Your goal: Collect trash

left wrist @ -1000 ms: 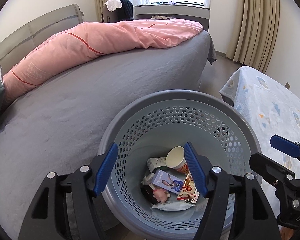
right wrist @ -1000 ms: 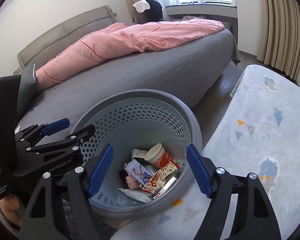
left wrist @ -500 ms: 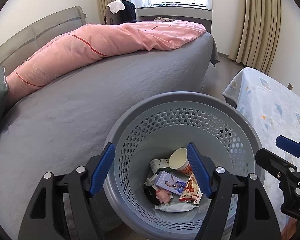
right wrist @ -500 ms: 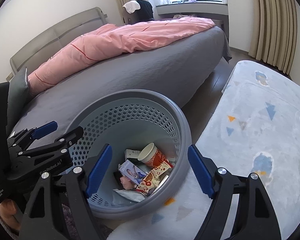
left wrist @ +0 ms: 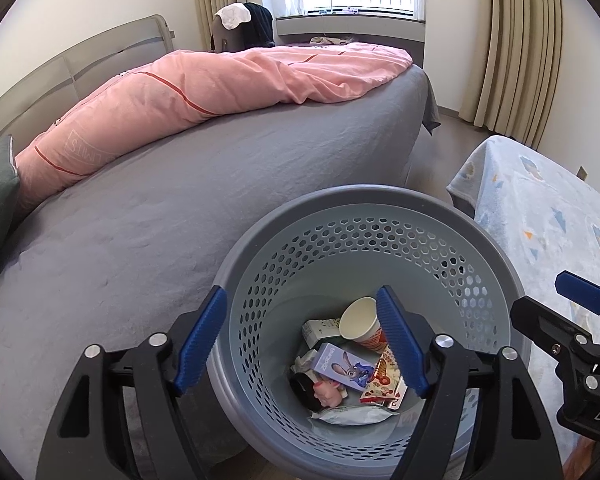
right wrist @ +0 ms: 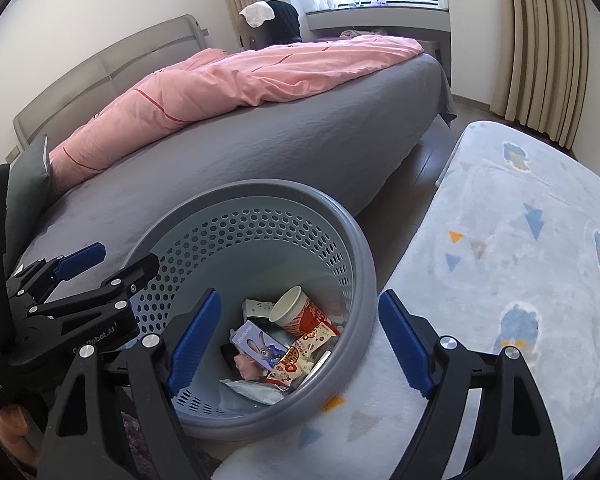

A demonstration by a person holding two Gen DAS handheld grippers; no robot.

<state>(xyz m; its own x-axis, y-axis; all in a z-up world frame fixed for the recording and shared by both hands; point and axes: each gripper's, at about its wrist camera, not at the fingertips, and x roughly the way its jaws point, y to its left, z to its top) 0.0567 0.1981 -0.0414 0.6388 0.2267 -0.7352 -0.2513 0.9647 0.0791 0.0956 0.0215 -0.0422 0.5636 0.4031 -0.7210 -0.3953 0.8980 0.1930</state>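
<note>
Bedroom setup today: a big bed (left wrist: pixel 228 200) with a grey sheet takes up most of both views, with a pink duvet (left wrist: pixel 204 84) bunched along its far side and curtains (left wrist: pixel 516 48) by the window. I've got the grey perforated basket (left wrist: pixel 364 204) parked on the floor right against the near edge of the bed, with a pale blue patterned rug (right wrist: pixel 520 240) on its other side. My guess is it sits there so both hands can reach it without walking around.

Trash is all down at the bottom of the basket: a paper cup (left wrist: pixel 358 322) lying on its side, a small purple cartoon box (left wrist: pixel 342 366), a red-and-white snack wrapper (left wrist: pixel 384 378), a white carton (left wrist: pixel 320 328), a pink toy-looking thing (left wrist: pixel 328 394) and a pale packet (left wrist: pixel 352 414). It landed in a loose heap, nothing stacked.

Both grippers hang angled down over the opening. My left gripper (left wrist: pixel 300 340) has its jaws opening, nothing between them, just basket behind. Right gripper (right wrist: pixel 296 344), same deal: jaws opening, empty, straddling the basket's rim in its own view but not touching it as far as I can tell.

Reads to me like a drop-off pose, hands freed up for whatever trash is left; I can't spot any on the bed or rug from here.
</note>
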